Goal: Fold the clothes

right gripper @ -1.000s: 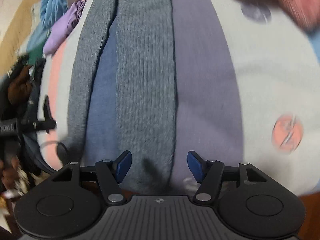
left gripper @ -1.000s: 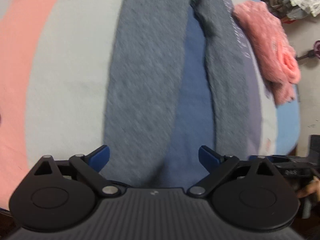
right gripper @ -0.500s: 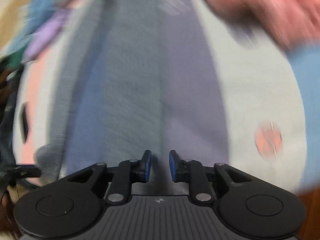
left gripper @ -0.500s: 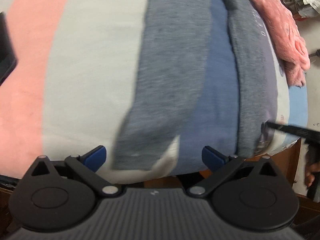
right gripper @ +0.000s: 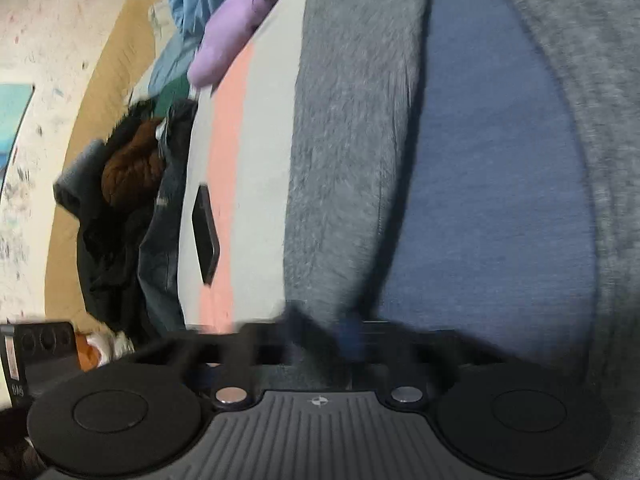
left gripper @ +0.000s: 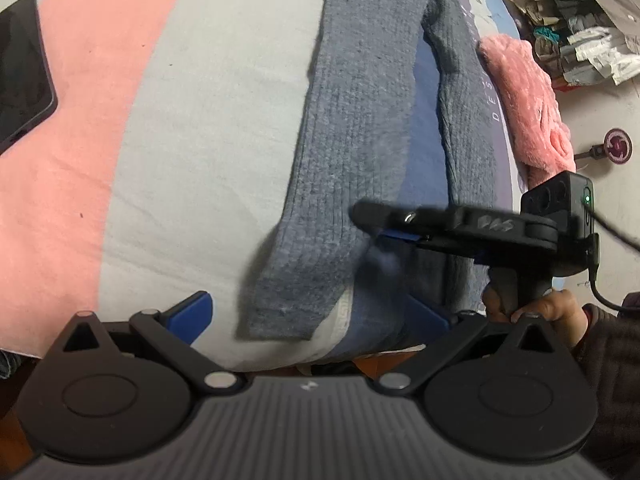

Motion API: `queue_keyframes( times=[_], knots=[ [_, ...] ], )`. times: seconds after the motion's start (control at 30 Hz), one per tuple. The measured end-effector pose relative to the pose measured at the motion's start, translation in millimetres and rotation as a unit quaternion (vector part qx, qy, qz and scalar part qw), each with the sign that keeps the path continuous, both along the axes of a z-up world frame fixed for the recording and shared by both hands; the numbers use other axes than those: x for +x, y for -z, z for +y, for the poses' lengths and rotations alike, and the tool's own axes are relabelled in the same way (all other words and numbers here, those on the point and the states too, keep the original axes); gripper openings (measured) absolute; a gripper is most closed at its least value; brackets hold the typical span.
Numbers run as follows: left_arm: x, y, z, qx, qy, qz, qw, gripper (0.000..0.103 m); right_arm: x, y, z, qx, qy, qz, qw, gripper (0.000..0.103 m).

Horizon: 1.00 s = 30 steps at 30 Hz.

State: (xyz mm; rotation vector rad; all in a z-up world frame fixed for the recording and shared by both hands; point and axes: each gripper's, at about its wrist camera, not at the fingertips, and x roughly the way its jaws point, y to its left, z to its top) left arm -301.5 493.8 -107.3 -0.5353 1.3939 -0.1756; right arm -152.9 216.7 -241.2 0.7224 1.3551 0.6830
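Grey sweater (left gripper: 352, 168) now under right gripper (left gripper: 372, 220), its fingers just closing, seemingly on knit; left gripper (left gripper: 308, 316) apart.

The right claw (right gripper: 340, 340) shows blurred at the bottom, its jaws drawn nearly together after just closing, with grey knit fabric seemingly between them, though the blur hides whether they press on it. The grey knit garment (right gripper: 352, 120) lies lengthwise along the bed (right gripper: 264, 120), over a blue garment (right gripper: 488, 160) between its two grey bands. A dark phone (right gripper: 206, 236) lies on the bedcover's pink stripe. A purple cloth (right gripper: 236, 28) and a heap of dark clothes (right gripper: 128, 184) sit at the bed's left edge.
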Motion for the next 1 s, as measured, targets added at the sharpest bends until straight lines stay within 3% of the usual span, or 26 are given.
queue_keyframes(
  times=[0.1,0.2,0.27,0.3,0.33,0.4,0.5,0.57,0.6,0.63,0.7,0.8,0.9,0.97,1.0],
  knots=[
    [1.3,-2.5,3.8,-0.008,-0.002,-0.001,1.0000,0.103,-0.3,-13.4,-9.3,0.014,0.012,0.017,1.000,0.012],
    [2.6,0.7,4.2,-0.017,0.005,-0.003,0.9998,0.103,-3.3,-33.3,-33.8,0.059,0.055,0.046,0.996,0.008],
    [3.0,1.3,3.1,-0.022,0.009,-0.002,0.9997,0.103,-5.3,-38.9,-37.7,0.032,0.053,0.053,0.997,0.008],
    [4.0,3.6,1.6,-0.023,0.009,0.001,0.9997,0.103,-6.2,-36.7,-34.1,-0.034,0.036,0.052,0.997,0.013],
    [5.4,5.5,0.0,-0.021,0.010,0.004,0.9997,0.103,-7.1,-30.7,-28.1,-0.118,0.006,0.052,0.992,0.011],
    [8.8,7.5,-4.1,-0.016,0.016,0.007,0.9997,0.103,-11.6,-24.0,-27.4,-0.169,-0.013,0.056,0.984,0.011],
    [14.2,3.8,-14.5,-0.009,0.041,-0.002,0.9991,0.103,-20.4,-36.8,-33.5,-0.135,0.003,0.059,0.989,0.012],
    [18.0,3.0,-24.0,0.000,0.060,-0.011,0.9981,0.103,-29.7,-58.9,-50.0,-0.148,-0.008,0.009,0.989,0.017],
    [20.4,1.2,-28.6,0.003,0.070,-0.015,0.9974,0.103,-34.2,-67.5,-58.0,-0.171,-0.007,-0.018,0.985,0.028],
    [23.5,0.1,-33.2,0.004,0.078,-0.019,0.9968,0.103,-38.6,-76.1,-66.0,-0.193,-0.007,-0.045,0.980,0.044],
    [28.9,-1.2,-44.7,0.001,0.093,-0.023,0.9955,0.103,-46.3,-78.8,-89.6,-0.243,0.018,-0.075,0.967,0.060],
    [34.0,-1.1,-65.0,-0.004,0.113,-0.026,0.9932,0.103,-48.8,-61.5,-135.7,-0.250,0.095,-0.050,0.962,0.060],
    [38.2,0.6,-84.1,-0.016,0.130,-0.026,0.9911,0.103,-46.8,-29.7,-163.2,-0.181,0.145,0.015,0.973,0.055],
    [41.6,-1.4,-97.7,-0.026,0.145,-0.031,0.9886,0.103,-46.4,-20.7,-165.4,-0.171,0.143,0.029,0.974,0.037],
    [43.3,-4.4,-105.8,-0.032,0.156,-0.038,0.9865,0.103,-43.9,-19.9,-156.8,-0.164,0.140,0.034,0.976,0.016]
  ],
)
